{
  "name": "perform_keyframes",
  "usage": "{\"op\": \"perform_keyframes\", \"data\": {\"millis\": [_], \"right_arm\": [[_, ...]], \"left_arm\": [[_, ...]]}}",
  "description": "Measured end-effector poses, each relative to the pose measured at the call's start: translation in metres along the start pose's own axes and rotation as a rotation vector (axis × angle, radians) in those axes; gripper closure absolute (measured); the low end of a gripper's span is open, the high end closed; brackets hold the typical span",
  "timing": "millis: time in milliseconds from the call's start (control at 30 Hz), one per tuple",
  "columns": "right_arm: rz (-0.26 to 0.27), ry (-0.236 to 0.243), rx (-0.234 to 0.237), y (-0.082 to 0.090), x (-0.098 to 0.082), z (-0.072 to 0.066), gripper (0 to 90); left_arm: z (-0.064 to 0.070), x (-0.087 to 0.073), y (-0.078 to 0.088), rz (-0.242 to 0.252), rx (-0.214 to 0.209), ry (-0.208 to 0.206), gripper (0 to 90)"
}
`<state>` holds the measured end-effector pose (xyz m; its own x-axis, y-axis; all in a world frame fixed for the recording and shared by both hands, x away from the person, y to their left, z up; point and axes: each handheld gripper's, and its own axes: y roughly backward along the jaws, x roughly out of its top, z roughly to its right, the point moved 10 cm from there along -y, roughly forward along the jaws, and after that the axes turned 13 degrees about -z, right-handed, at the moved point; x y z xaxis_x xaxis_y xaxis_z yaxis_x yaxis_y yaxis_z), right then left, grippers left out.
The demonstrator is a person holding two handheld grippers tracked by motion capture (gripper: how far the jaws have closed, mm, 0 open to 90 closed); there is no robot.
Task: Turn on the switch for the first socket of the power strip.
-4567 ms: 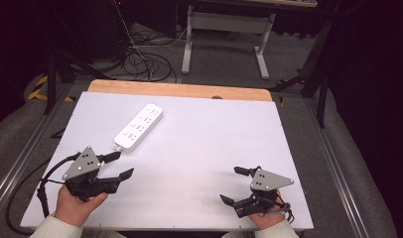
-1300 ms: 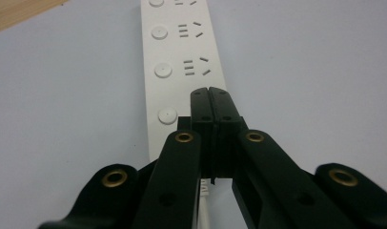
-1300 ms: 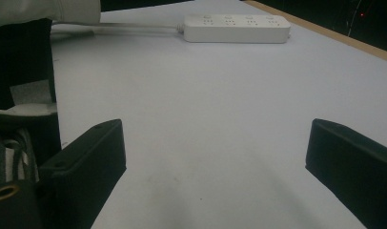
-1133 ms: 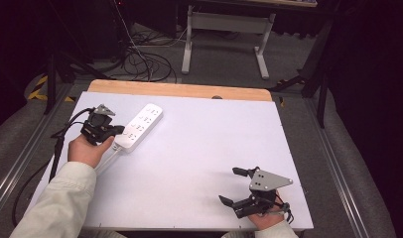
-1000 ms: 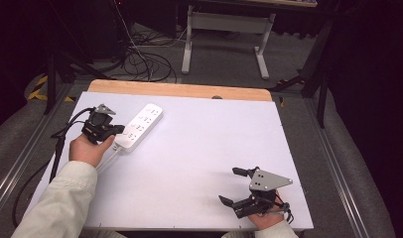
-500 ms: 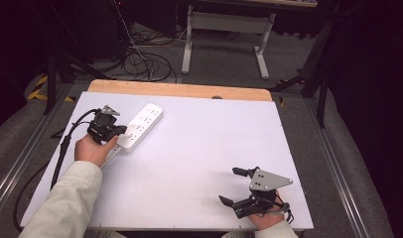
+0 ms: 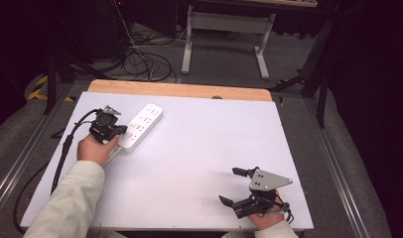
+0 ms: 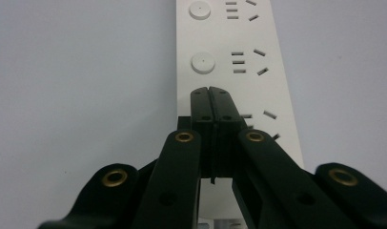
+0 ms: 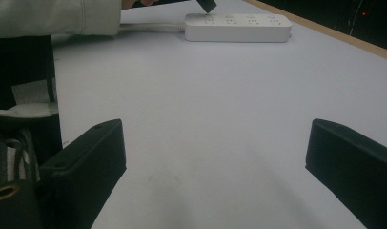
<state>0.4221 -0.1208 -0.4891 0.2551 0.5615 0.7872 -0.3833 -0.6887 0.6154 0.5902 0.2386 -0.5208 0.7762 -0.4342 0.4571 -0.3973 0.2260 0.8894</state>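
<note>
A white power strip (image 7: pixel 140 127) lies at the back left of the white table (image 7: pixel 199 148), its cord trailing toward the left edge. My left gripper (image 7: pixel 121 130) is shut with nothing between its jaws; its joined tips hover over the near end of the power strip (image 8: pixel 234 71), beside a round switch button (image 8: pixel 203 62). Whether the tips touch the strip I cannot tell. My right gripper (image 7: pixel 235 185) rests near the front right edge, jaws wide open and empty, pointing left. In the right gripper view the power strip (image 9: pixel 237 26) lies far off, with the left gripper (image 9: pixel 207 5) tip above it.
A wooden strip (image 7: pixel 179 91) borders the table's far edge. Beyond it stand a desk frame (image 7: pixel 224 29) and loose floor cables (image 7: pixel 140 59). The left gripper's black cable (image 7: pixel 65 148) runs off the table's left side.
My left gripper moved from the front left of the table up to the power strip and shut; over the last second it crept slightly right along it. The right gripper stayed still.
</note>
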Motion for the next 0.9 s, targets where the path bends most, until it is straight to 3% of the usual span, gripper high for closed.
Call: {"op": "perform_keyframes", "data": {"millis": [600, 767, 900], "right_arm": [[0.001, 0.001, 0.002, -0.0001, 0.0, -0.0004, 6.8], [0.001, 0.001, 0.002, 0.0002, 0.0, -0.0004, 6.8], [0.002, 0.003, 0.002, 0.0002, 0.0001, -0.0007, 6.8]], "left_arm": [[0.0004, 0.0002, -0.0032, -0.001, 0.006, -0.001, 90.0], [-0.0016, -0.0004, -0.0033, -0.003, 0.039, -0.012, 90.0], [-0.0022, -0.0006, -0.0037, 0.007, 0.033, 0.001, 90.0]]}}
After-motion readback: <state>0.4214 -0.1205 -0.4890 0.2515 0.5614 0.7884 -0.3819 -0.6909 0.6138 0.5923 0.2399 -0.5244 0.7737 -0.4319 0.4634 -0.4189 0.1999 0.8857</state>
